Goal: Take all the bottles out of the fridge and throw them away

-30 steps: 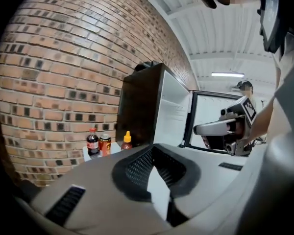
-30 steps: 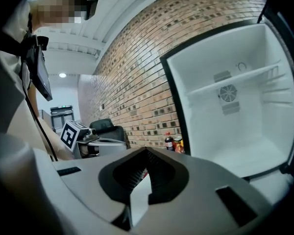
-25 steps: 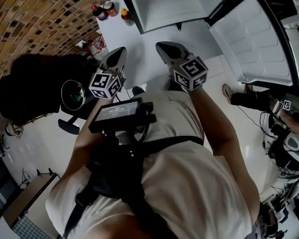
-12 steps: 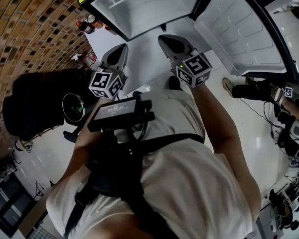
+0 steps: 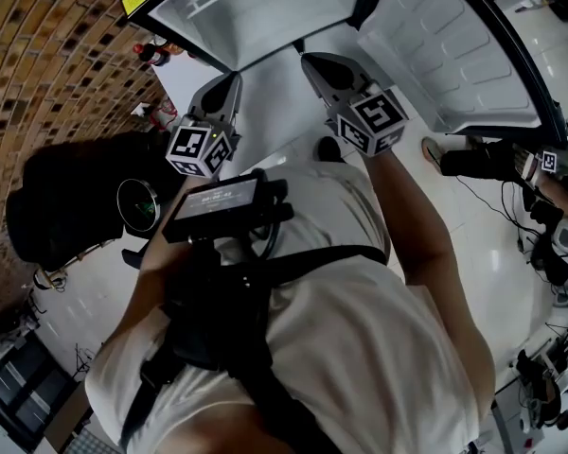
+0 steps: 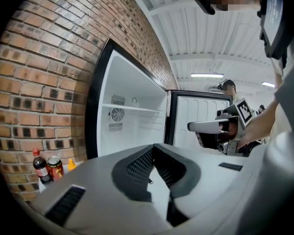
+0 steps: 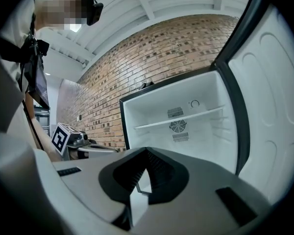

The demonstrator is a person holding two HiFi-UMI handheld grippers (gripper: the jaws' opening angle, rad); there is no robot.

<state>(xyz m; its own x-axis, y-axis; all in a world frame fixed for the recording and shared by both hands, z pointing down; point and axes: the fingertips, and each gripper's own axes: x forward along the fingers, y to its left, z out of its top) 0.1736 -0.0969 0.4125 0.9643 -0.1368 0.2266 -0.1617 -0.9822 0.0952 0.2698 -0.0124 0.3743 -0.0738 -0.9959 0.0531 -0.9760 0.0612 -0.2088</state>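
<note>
Both grippers point(image 5: 229, 88) point(image 5: 317, 64) neared the open fridge point(image 5: 265, 8), bottles point(image 6: 39, 166) beside it

Fridge point(image 5: 256, 8) cavity open ahead, 1 shelf point(image 6: 132, 108) crossing it. Door point(image 5: 454, 55) swung wide at right, bounds that side. Brick wall point(image 5: 47, 64) close at left; bottle point(image 6: 39, 166), can point(image 6: 55, 167) on floor point(image 5: 275, 93) at its foot.

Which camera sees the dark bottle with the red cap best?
The left gripper view: the bottle stands upright by the brick wall, red cap plain, next to a can. The head view shows it tiny, from above, beside the fridge. The right gripper view does not show it.
</note>
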